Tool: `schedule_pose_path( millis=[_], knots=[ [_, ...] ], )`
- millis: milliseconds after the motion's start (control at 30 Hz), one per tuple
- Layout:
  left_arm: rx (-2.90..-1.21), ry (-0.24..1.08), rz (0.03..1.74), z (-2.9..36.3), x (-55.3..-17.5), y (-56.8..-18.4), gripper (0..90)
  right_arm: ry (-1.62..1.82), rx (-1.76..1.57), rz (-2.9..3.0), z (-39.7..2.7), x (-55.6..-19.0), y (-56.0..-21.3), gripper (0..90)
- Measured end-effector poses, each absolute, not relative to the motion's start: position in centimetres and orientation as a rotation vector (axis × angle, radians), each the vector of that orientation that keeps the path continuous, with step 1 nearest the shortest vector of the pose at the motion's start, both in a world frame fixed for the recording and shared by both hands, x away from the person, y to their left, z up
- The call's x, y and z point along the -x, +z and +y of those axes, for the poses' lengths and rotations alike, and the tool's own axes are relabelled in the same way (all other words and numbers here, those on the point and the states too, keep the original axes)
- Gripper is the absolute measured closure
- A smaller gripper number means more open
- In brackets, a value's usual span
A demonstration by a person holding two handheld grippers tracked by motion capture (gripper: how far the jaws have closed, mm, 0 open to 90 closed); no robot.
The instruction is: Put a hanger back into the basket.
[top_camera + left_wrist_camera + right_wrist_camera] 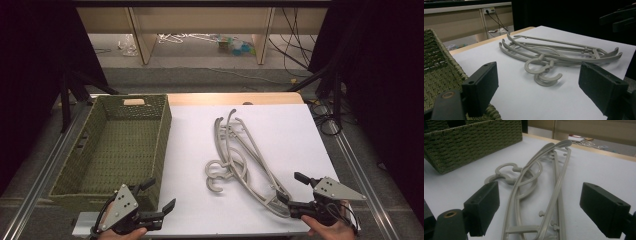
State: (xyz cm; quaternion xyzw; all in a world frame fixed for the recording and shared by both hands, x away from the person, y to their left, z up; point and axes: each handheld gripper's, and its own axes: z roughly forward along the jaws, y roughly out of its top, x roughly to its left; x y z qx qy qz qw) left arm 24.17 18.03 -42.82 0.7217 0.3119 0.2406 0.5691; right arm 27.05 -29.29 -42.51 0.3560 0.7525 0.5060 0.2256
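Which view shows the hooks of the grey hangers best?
The left gripper view: the hooks face the camera, curled and overlapping on the white table. The high view shows the hangers whole, their hooks small. The right gripper view looks along the hangers' arms, with the hooks farther off beside the green basket.

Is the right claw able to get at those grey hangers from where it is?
Probably yes: the right claw is open, the hangers lie just ahead of it, and nothing stands between.
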Motion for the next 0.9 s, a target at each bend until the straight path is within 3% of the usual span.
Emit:
schedule_pose_path(
  millis=[400, 900],
  knots=[
    [-1.700, 0.564, 0.732, 17.9, -24.2, -42.9, 16.1, 1.335, -0.924, 2.203, -27.3, -27.3, -42.9, 18.7],
    [-1.707, 0.563, 0.730, 17.9, -24.2, -42.9, 16.2, 1.116, -0.797, 2.434, -21.5, -30.3, -44.2, 22.9]
  ],
)
